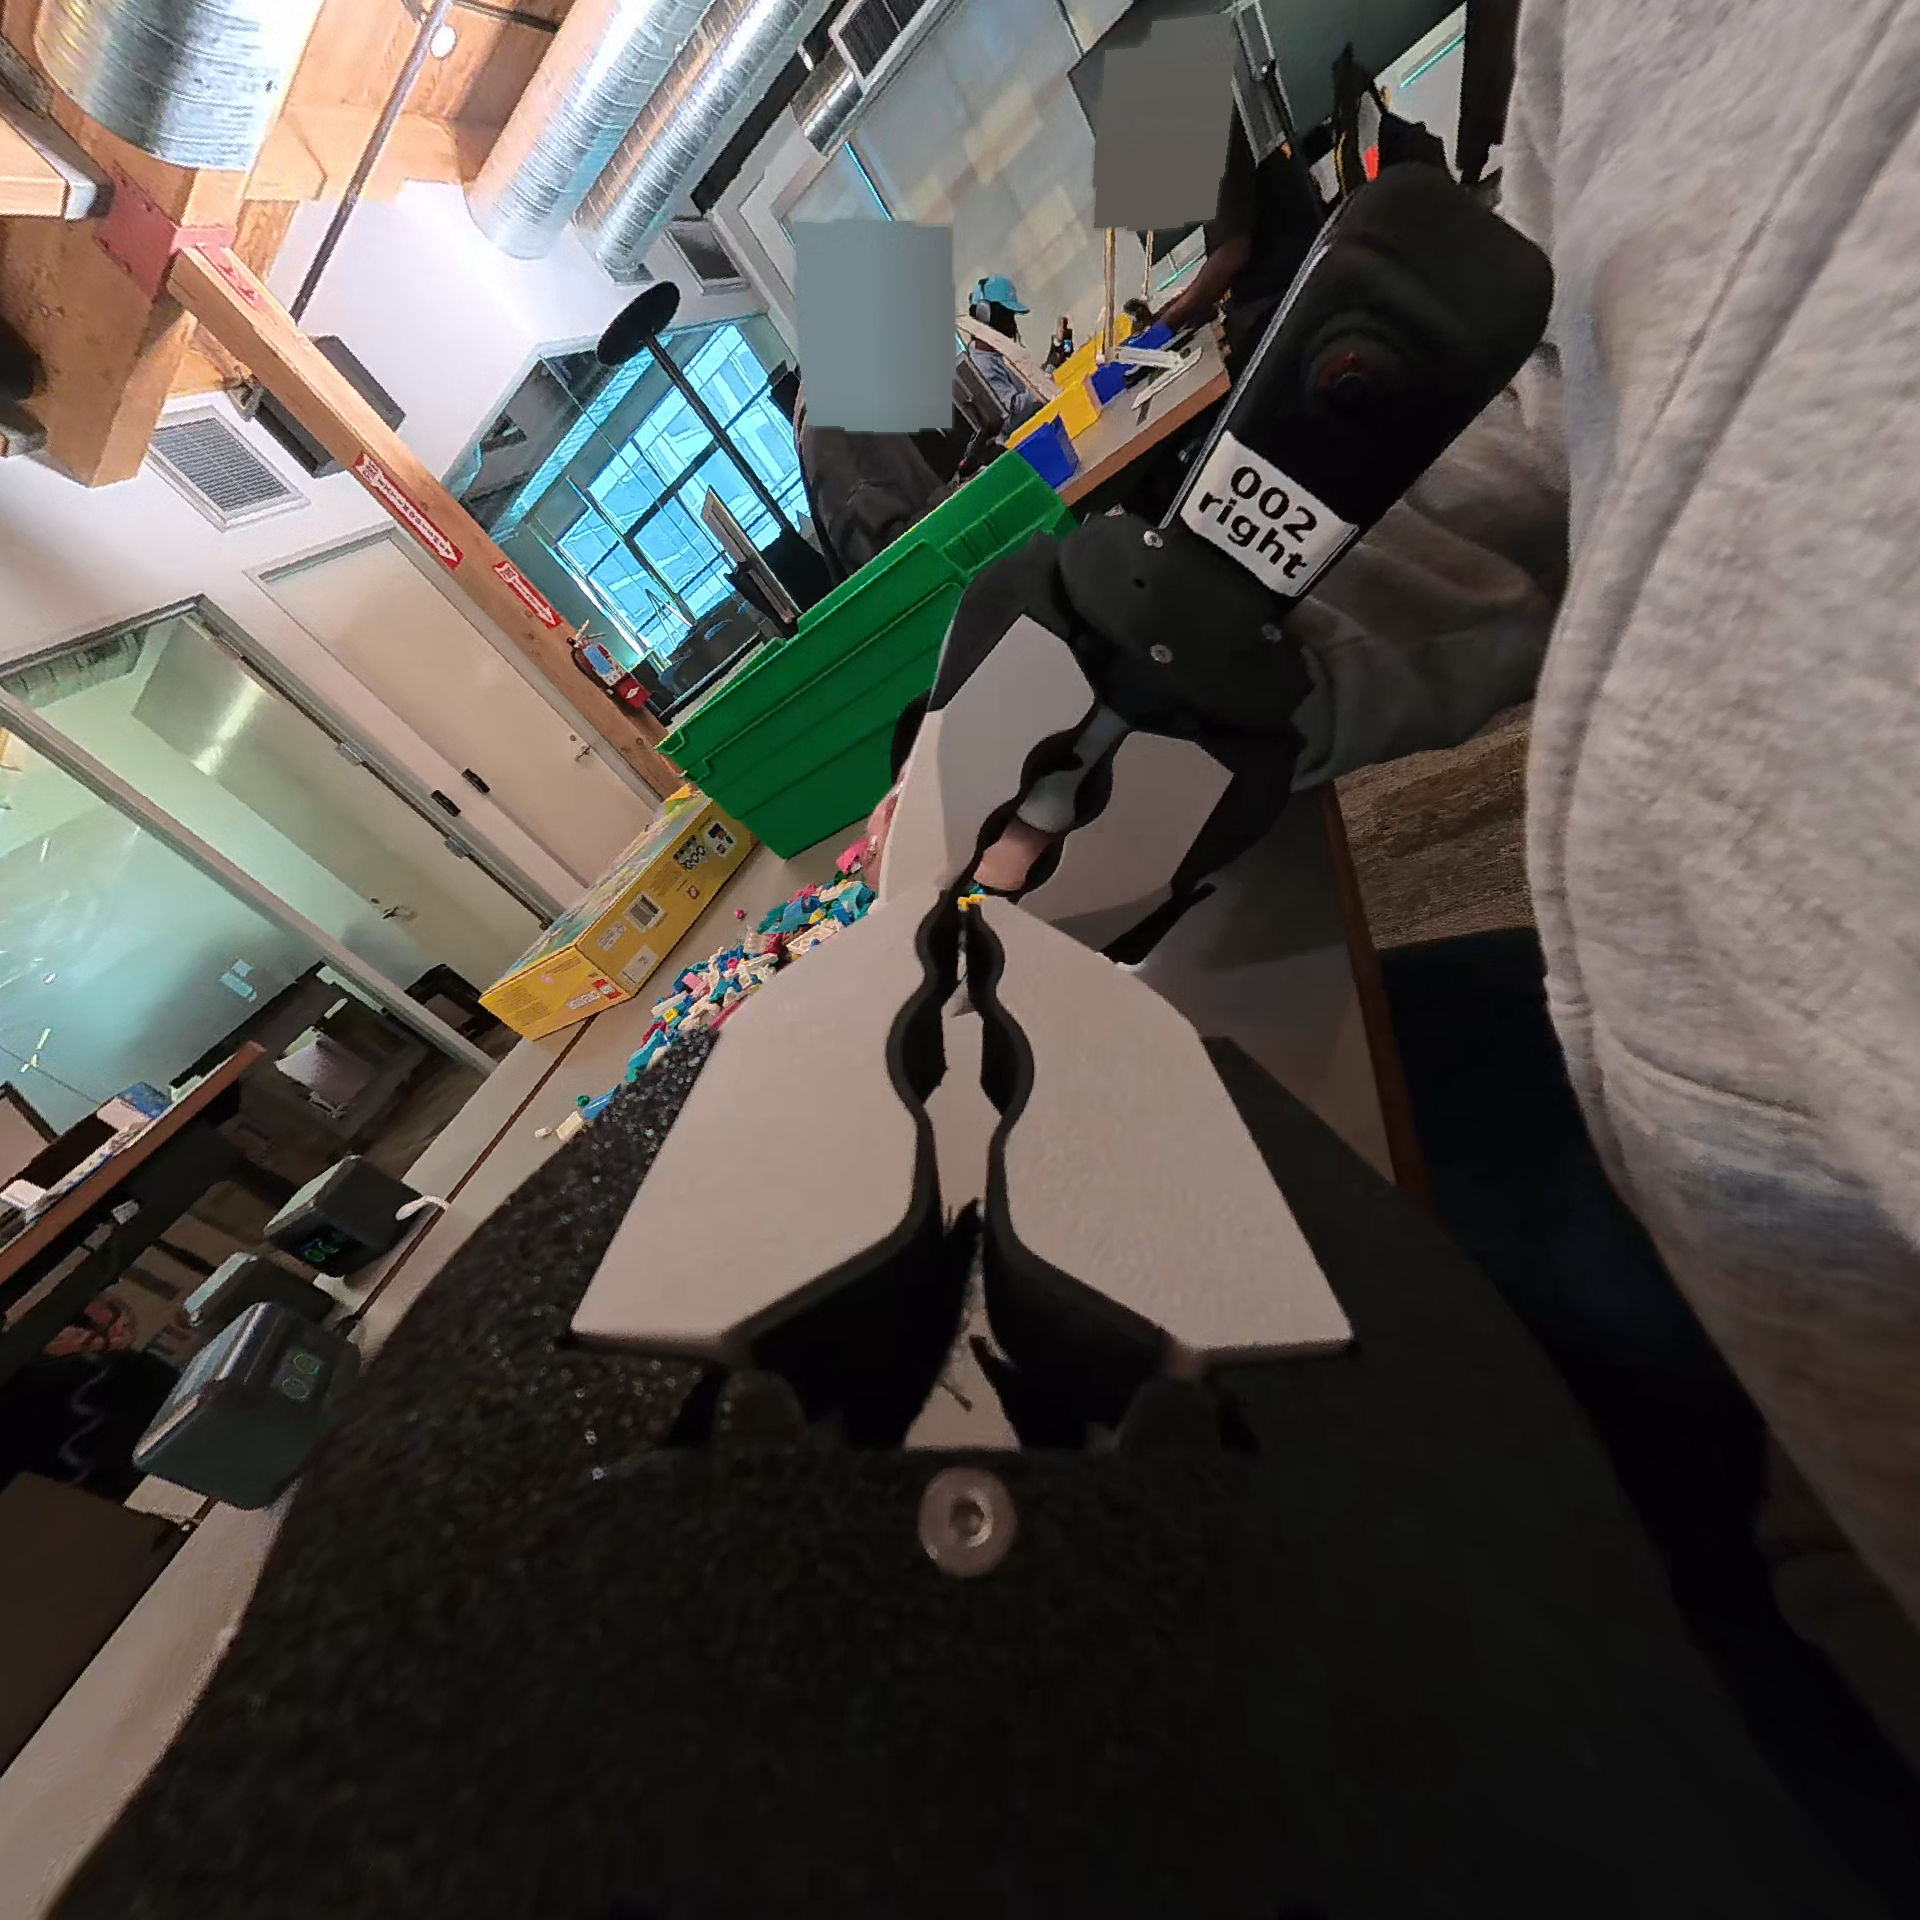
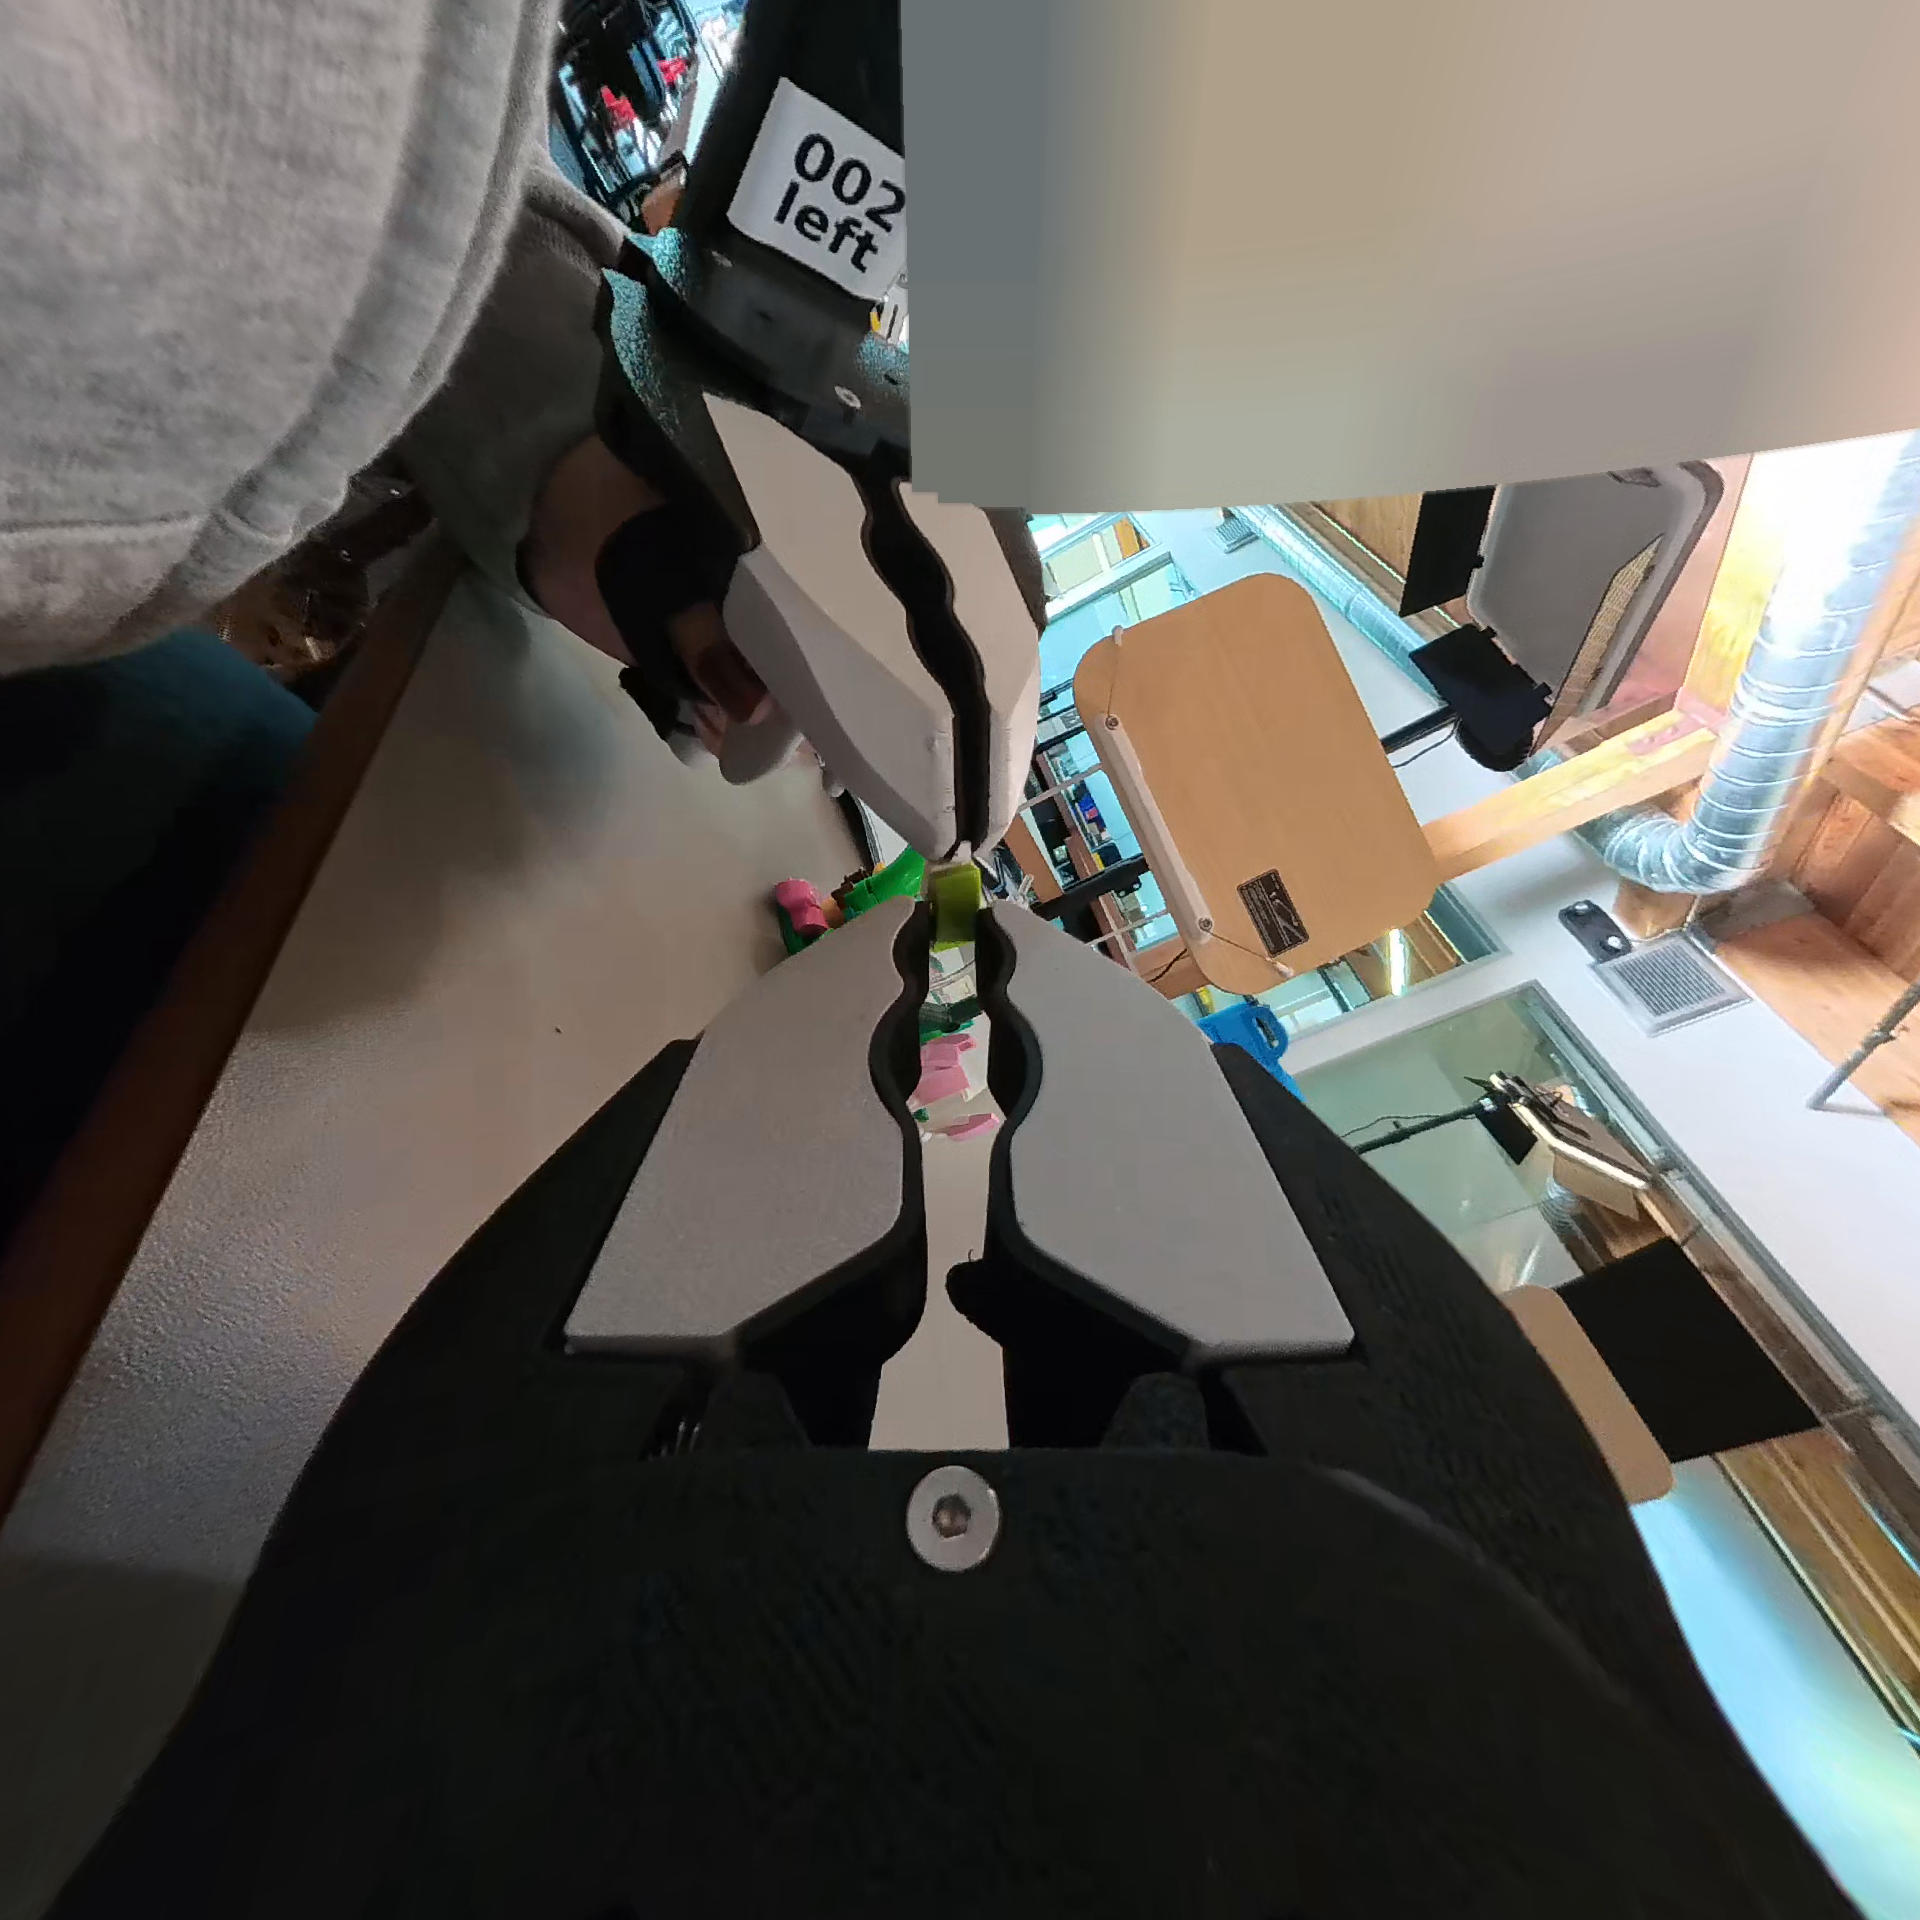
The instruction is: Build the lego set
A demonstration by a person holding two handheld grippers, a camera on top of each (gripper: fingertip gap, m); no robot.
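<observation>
In the right wrist view my right gripper is shut on a small lime green piece and holds it above the white table. My left gripper comes in from above, tip to tip with it. Its jaws are shut and pinch a tiny pale piece that touches the top of the lime piece. In the left wrist view my left gripper meets the right gripper, and only a speck of the pieces shows between the tips.
A pile of loose bricks, a yellow box and stacked green bins lie farther along the table. Small green and pink builds and pink pieces sit beyond the grippers. A person's grey sweater is close by.
</observation>
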